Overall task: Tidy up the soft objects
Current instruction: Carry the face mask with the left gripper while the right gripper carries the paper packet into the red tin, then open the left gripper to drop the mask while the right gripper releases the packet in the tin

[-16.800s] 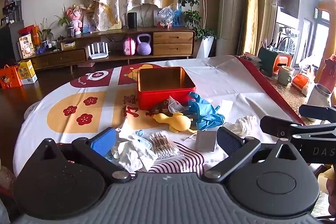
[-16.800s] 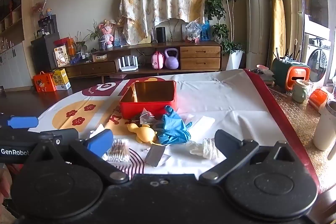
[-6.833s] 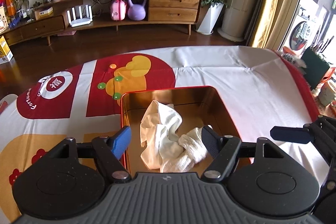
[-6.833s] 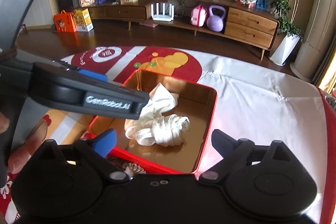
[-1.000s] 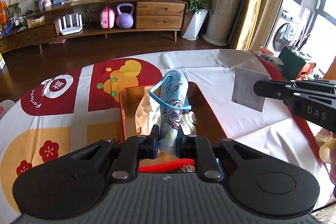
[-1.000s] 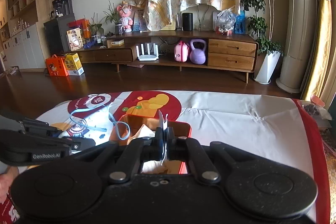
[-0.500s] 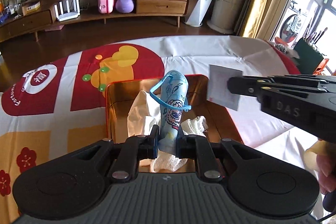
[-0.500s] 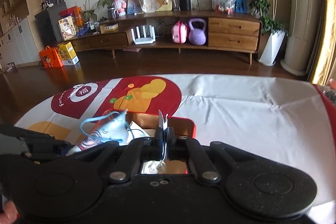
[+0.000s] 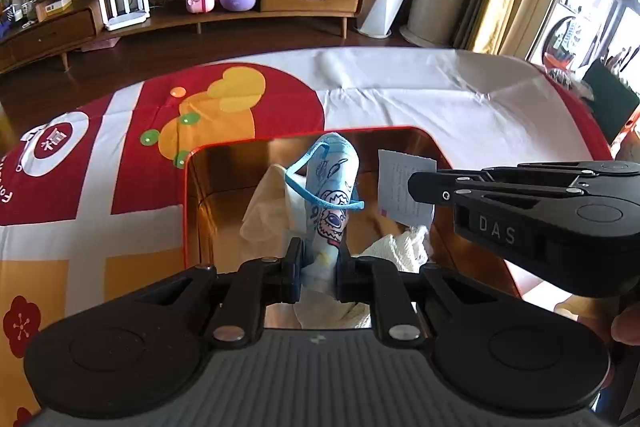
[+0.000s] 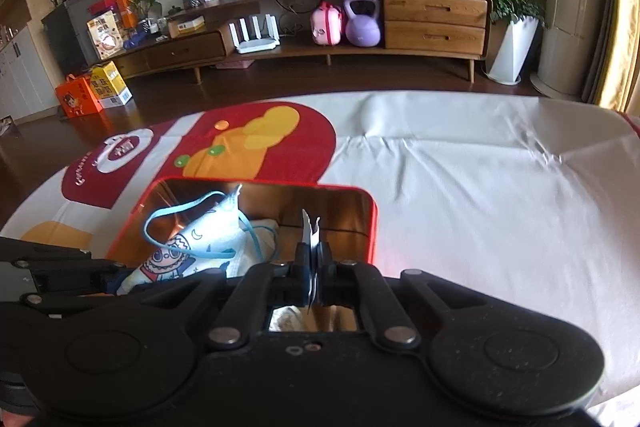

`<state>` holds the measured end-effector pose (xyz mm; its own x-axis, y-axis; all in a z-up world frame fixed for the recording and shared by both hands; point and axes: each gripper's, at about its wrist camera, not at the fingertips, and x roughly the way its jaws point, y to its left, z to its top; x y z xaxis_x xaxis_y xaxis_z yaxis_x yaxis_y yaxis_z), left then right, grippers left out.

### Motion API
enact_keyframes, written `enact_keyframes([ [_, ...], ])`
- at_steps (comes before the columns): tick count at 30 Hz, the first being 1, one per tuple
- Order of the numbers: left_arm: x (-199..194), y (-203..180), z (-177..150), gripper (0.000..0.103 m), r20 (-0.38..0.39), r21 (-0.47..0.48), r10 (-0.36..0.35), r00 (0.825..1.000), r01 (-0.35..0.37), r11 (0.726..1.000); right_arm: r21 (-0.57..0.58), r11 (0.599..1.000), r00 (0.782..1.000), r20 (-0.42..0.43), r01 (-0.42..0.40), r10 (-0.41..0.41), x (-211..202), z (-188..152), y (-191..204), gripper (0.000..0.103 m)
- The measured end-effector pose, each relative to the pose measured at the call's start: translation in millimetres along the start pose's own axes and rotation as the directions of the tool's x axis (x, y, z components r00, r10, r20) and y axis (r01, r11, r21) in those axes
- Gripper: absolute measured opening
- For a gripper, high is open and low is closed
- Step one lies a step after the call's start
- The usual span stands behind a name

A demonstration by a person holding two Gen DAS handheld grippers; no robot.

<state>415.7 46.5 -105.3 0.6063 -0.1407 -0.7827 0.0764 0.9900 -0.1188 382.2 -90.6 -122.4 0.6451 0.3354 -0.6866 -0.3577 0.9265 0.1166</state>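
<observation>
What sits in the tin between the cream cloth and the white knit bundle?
In the left wrist view, the blue face mask, clamped in the left gripper, hangs between cream cloth and white knit bundle.

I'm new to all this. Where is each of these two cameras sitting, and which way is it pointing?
Left wrist view: rides on the left tool, looking forward and down into the red tin; its fingers clamp a blue face mask, and the right tool reaches in holding a white packet.
Right wrist view: rides on the right tool, facing the TV cabinet; the packet appears edge-on.
Both show the tin, mask and tablecloth.
</observation>
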Motion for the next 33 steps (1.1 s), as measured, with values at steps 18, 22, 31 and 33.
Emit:
enact_keyframes([
  [18, 10, 2, -5, 0.020, -0.047, -0.001, 0.011, 0.999, -0.011, 1.000, -0.029, 0.999, 1.000, -0.002, 0.023, -0.023, -2, -1, 3, 0.026],
  [22, 9, 3, -5, 0.031, -0.046, -0.004, 0.019, 0.999, -0.019, 1.000, -0.032, 0.999, 1.000, 0.004, 0.020, -0.020, -5, 0, 2, 0.028],
  [31, -4, 3, -6, 0.071, -0.019, -0.006, 0.013, 1.000, -0.013, 1.000, -0.038, 0.999, 1.000, 0.019, 0.008, -0.007, -22, 1, 4, 0.037],
  [33, -8, 4, -7, 0.071, -0.019, -0.014, 0.010, 1.000, -0.010, 1.000, -0.036, 0.999, 1.000, 0.025, 0.003, -0.002, -29, 1, 4, 0.042],
])
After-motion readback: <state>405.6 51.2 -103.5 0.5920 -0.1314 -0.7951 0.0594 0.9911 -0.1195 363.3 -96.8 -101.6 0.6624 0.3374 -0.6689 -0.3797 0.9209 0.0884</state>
